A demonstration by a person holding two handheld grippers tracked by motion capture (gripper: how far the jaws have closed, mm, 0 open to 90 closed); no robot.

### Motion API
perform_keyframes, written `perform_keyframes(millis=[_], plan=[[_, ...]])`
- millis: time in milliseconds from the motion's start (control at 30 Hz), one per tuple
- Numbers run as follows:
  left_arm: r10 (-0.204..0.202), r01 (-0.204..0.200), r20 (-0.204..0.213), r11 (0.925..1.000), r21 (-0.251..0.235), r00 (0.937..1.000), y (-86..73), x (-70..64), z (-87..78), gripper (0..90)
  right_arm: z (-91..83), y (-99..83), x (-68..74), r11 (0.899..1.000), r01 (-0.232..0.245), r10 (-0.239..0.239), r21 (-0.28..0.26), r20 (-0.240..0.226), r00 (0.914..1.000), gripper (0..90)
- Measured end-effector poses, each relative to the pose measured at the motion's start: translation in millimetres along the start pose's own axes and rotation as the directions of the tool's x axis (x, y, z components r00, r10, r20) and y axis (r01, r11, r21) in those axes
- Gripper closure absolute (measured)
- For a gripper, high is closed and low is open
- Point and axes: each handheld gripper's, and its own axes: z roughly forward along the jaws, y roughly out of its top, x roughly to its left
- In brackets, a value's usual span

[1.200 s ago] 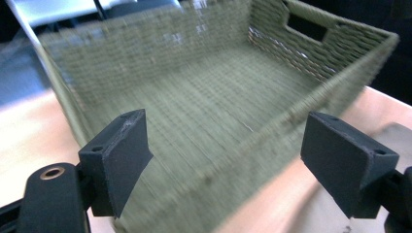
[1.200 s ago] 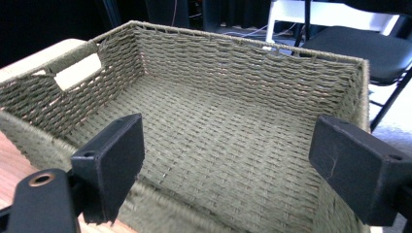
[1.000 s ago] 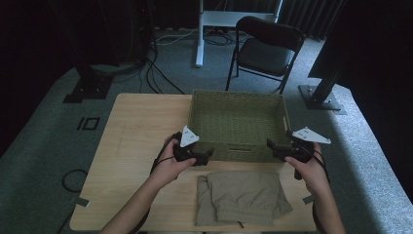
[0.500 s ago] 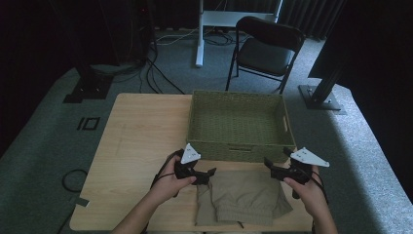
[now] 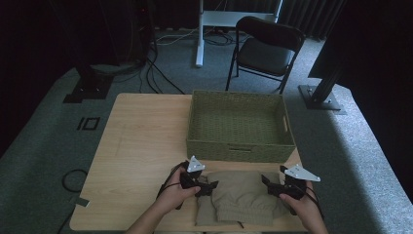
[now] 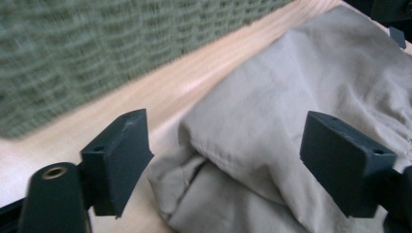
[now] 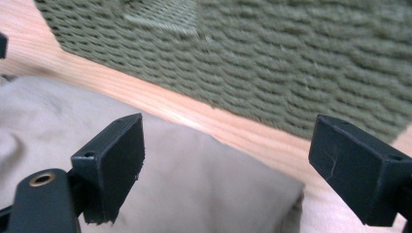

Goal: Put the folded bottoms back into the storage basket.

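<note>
Since the earlier frames, you have drawn both hands back from the near wall of the green woven rectangular basket [image 5: 239,126] and brought them down to the folded beige fabric garment [image 5: 242,197], which lies on the pale wooden desk [image 5: 143,141] just in front of the basket, near your edge. Your left gripper [image 5: 208,187] now sits at the garment's left edge and your right gripper [image 5: 267,184] at its right edge, pointing inward at each other. In the left gripper view the black fingers [image 6: 118,158] stand wide apart with a folded corner of the cloth between them, not yet pinched; in the right gripper view the fingers [image 7: 112,160] are likewise spread, over the garment's far right corner, with the basket wall close behind. So the approach looks done and the grasp is what remains: nothing is held, the garment rests flat, and the basket appears empty. Judging from this, you have yet to close on both edges, lift the cloth together, and carry it over the near wall into the basket.
</note>
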Motion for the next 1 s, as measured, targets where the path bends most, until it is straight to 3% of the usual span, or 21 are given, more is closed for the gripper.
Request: perform_keyframes(millis=[133,167,400,600,667,800,1000], plan=[[-0.024,0.025,-0.029,0.9995,0.020,0.9993,-8.5,2.9,5.4,20.6,1.4,-11.4,-1.9,1.000,-0.016,0.016,0.025,0.014,0.9998,12.6],[-0.046,0.046,-0.030,0.9986,0.026,0.9985,-10.4,4.7,6.9,20.6,3.1,-17.0,-3.3,0.999,-0.021,0.020,0.038,0.019,0.9996,12.6],[-0.079,0.082,-0.042,0.9951,0.055,0.9960,-16.3,5.2,13.5,20.6,8.2,-27.3,-6.7,0.995,-0.055,0.053,0.082,0.020,0.9984,12.6],[-0.065,0.066,-0.023,0.9959,0.061,0.9976,-21.1,1.6,21.5,20.5,15.5,-34.8,-6.6,0.991,-0.036,0.034,0.132,0.023,0.9992,12.8],[-0.064,0.066,-0.031,0.9963,0.055,0.9975,-21.4,-0.2,22.5,20.5,16.4,-35.3,-6.5,0.990,-0.031,0.028,0.139,0.023,0.9994,13.1],[0.014,-0.013,-0.055,0.9998,0.017,0.9984,-27.6,-4.8,25.9,19.4,17.8,-35.4,-6.0,0.986,-0.044,0.040,0.161,0.026,0.9989,15.5],[0.024,-0.024,-0.084,0.9997,0.008,0.9962,-28.8,-9.1,28.2,17.7,18.0,-35.8,-5.9,0.984,-0.051,0.049,0.173,0.016,0.9987,16.8]])
